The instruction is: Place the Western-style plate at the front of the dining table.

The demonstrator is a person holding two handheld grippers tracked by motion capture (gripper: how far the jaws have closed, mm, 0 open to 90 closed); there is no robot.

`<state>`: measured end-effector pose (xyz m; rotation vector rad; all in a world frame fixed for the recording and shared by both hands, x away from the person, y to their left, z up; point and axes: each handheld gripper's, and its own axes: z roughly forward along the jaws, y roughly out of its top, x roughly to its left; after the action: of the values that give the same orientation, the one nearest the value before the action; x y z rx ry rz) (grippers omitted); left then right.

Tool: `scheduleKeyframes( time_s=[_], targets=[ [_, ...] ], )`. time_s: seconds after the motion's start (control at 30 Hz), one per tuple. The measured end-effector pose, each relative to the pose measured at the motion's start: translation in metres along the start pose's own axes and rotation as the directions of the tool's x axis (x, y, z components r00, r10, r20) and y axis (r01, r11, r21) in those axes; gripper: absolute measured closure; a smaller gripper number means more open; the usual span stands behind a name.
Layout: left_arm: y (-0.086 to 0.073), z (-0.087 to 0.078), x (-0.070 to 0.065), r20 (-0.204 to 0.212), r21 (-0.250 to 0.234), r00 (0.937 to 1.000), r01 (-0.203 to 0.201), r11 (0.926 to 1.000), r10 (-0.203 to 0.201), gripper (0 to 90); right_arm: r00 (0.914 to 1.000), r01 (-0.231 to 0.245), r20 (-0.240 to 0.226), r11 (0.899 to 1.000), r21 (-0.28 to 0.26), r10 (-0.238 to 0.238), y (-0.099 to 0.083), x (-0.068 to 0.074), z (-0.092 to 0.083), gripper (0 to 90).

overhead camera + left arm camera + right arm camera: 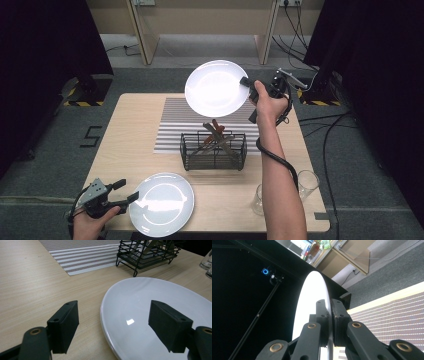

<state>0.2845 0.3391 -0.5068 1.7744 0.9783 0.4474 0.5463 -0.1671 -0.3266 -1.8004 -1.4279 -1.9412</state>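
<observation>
**One plate aloft, one waiting on the table**

Pale wood-grain tabletop [135,130] is laid with a grey-and-white striped placemat [172,127], and the action is split across both ends of it; at the far side, a round white ceramic plate [216,88] is held up in the air, tilted on edge above the mat, its right rim pinched by the right gripper [246,82]; in the right gripper view the jaws are seen pressed tight on that thin rim [325,322], one on each face, so the lift is judged done and secure. Nearer the centre, a black wire basket [214,150] holding red- and brown-handled utensils [216,134] is left untouched; two clear drinking glasses [285,192] stand at the near right edge.

At the near left, a second round white plate [161,203] lies flat on the wood; the left gripper [128,191] is poised at its left rim with jaws spread wide, one jaw over the wood and the other over the plate's face [155,315]; nothing is clasped there yet.

By the look of it, roughly half is done: the raised plate remains to be set down; the near plate remains to be gripped.
</observation>
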Motion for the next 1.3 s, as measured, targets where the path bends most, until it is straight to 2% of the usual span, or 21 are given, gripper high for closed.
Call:
scheduleKeyframes(
  time_s=[1.3],
  targets=[
    [0.0,0.0,0.001,-0.001,0.0,1.0,0.0,1.0,0.0,24.1,0.9971,-0.008,0.076,1.0,-0.005,0.009,0.0,-0.018,0.007,85.3]
  ],
)
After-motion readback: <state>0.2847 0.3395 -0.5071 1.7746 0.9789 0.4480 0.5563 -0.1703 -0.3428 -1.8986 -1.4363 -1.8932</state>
